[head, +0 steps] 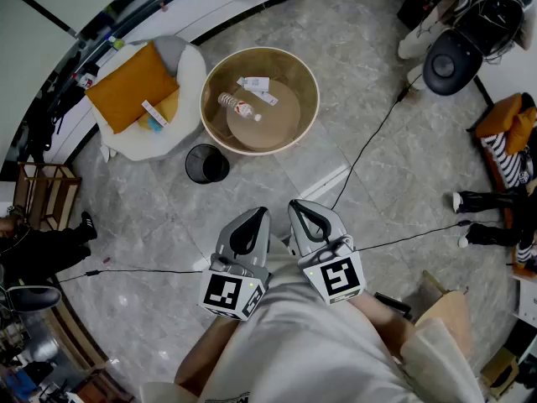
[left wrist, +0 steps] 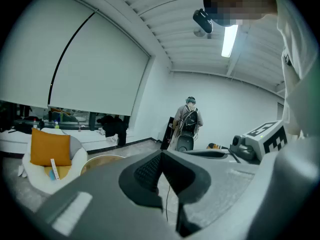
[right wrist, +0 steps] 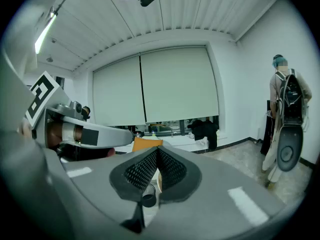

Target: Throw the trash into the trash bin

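Head view looks down on our two claws, side by side over the grey stone floor point(head: 394, 166) and both pointing toward a round wooden bench point(head: 211, 78). Our left claw point(head: 257, 214) has its jaws pressed together with nothing between them, and the left gripper view shows the pads meeting at the tip. Our right claw point(head: 296, 206) is likewise closed and empty; in the right gripper view its dotted pads touch.

The trash lies on the bench, well apart from both claws. We see a clear plastic bottle point(head: 239, 106) on its side, a white carton point(head: 253, 83) beyond it, and a small wrapper point(head: 268, 98) just beside the carton. The black trash bin point(head: 206, 163) stands on the floor just beside the bench's near left edge, between the bench and our left claw.

To the left of the bench sits a white armchair point(head: 147, 145) with an orange cushion point(head: 130, 86) on it. Black cables point(head: 369, 145) run across the floor. In both gripper views we see a person point(left wrist: 189, 120) with a backpack standing off by the wall.
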The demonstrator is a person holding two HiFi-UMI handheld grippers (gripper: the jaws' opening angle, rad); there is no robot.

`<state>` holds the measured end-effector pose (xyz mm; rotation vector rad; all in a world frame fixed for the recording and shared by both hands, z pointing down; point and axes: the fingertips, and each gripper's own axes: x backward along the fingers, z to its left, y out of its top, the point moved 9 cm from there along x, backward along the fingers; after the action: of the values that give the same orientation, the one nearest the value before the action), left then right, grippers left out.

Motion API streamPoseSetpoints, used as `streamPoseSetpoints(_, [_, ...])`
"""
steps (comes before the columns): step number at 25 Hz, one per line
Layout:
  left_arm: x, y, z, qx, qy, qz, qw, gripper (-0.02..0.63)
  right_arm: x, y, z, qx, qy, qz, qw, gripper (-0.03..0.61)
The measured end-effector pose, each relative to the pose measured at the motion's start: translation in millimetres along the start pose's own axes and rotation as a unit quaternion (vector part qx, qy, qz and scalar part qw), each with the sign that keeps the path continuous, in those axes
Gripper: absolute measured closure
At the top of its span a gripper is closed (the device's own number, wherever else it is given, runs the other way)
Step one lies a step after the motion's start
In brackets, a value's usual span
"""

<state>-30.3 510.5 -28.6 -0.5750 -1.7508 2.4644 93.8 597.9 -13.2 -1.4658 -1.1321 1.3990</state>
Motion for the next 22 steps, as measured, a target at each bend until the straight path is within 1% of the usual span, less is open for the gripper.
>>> streamPoseSetpoints(4, [4.3, -6.6, -14.3, -0.002, 0.002, 0.004, 1.0, 0.614, 17.4, -6.6, -2.8, -0.003, -0.007, 0.006, 1.0, 0.558])
streamPoseSetpoints(6, [0.2, -6.3, -20.9, -0.003, 0.005, 0.003, 1.0, 0.614, 21.4, -7.4, -9.5, -0.019, -0.01, 0.011, 1.0, 0.558])
streamPoseSetpoints(8, [-8.2, -5.0, -25.1, 0.0, 0.013, 0.007, 0.9999, 0.614, 22.3, -6.7, -21.7, -0.039, -0.001, 0.007, 0.999, 0.562])
streamPoseSetpoints(10, [-10.9, -11.3, -30.3, 0.007, 0.022, 0.014, 0.9996, 0.614, 27.3, -10.1, -32.0, -0.053, 0.003, 0.005, 0.999, 0.571])
streamPoseSetpoints(13, [-2.9, -19.7, -36.4, 0.012, 0.037, 0.024, 0.9989, 0.614, 34.6, -22.6, -39.7, -0.074, -0.007, 0.018, 0.997, 0.572])
streamPoseSetpoints(17, [-2.6, -13.8, -25.6, 0.018, 0.062, 0.028, 0.9975, 0.614, 28.1, -30.9, -50.1, -0.098, -0.017, 0.034, 0.994, 0.572])
streamPoseSetpoints(22, [-13.4, -12.1, 4.8, 0.041, 0.074, 0.032, 0.9959, 0.614, -1.5, -32.5, -49.3, -0.101, -0.014, 0.058, 0.993, 0.572])
